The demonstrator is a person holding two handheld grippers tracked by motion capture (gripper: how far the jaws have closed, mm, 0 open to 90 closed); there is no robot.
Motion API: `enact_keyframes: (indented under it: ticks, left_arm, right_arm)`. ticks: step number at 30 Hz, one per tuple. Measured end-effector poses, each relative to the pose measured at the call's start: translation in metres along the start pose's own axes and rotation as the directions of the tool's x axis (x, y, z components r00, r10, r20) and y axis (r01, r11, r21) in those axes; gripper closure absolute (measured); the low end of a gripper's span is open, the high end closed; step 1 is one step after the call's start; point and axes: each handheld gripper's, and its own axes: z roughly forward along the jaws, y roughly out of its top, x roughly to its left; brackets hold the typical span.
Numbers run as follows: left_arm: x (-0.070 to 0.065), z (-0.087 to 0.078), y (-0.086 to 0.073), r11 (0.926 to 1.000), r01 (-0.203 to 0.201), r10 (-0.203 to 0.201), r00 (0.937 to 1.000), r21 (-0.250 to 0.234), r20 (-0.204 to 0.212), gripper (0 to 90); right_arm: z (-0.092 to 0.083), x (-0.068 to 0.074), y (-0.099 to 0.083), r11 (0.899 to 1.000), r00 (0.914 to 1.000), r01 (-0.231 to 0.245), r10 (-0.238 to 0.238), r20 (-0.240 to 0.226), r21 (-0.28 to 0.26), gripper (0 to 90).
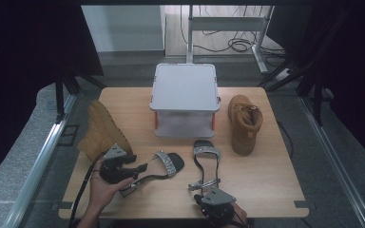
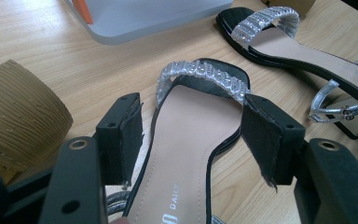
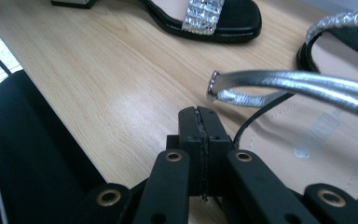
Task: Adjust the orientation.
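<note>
The left gripper [image 1: 132, 174] is positioned at the near left of the table [image 1: 266, 180], with its jaws set around the left sandal [image 2: 191, 140]. In the left gripper view, both pads are seen against the sandal's edges behind the glittering toe strap [image 2: 200, 74], so the sandal is clamped across its width. The right gripper [image 3: 200, 122] is located at the near edge of the table, its jaws pressed together with nothing between them. The right sandal [image 1: 205, 164] lies flat just ahead of it, toe toward the plastic box [image 1: 185, 97]; its silver ankle strap [image 3: 298, 84] is arched just beside the closed jaws. One tan boot [image 1: 244, 123] stands right of the box, another [image 1: 103, 129] lies left.
</note>
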Motion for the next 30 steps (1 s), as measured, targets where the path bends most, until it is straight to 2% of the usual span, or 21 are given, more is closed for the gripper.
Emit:
enact_keyframes:
  ticks: [3, 9, 21, 30]
  left_arm:
    - [0.000, 0.000, 0.000, 1.0000, 0.002, -0.002, 1.0000, 0.001, -0.003, 38.9]
    - [0.001, 0.001, -0.001, 1.0000, 0.004, -0.004, 1.0000, 0.007, -0.005, 38.9]
    - [0.002, 0.000, -0.001, 0.9999, 0.011, -0.010, 0.9999, 0.007, -0.007, 38.9]
    - [0.003, 0.002, -0.001, 0.9999, 0.004, -0.004, 1.0000, 0.015, -0.009, 38.9]
  right_arm:
    - [0.000, 0.000, -0.003, 1.000, 0.9996, 0.017, -0.018, 0.023, 0.015, 88.6]
    - [-0.007, -0.009, -0.010, 1.000, 0.9993, 0.001, -0.001, 0.036, 0.012, 88.7]
    - [-0.023, -0.029, -0.021, 0.998, 0.9948, -0.059, 0.059, 0.083, 0.002, 88.7]
    - [-0.038, -0.049, -0.033, 0.994, 0.9844, -0.112, 0.113, 0.135, -0.018, 88.7]
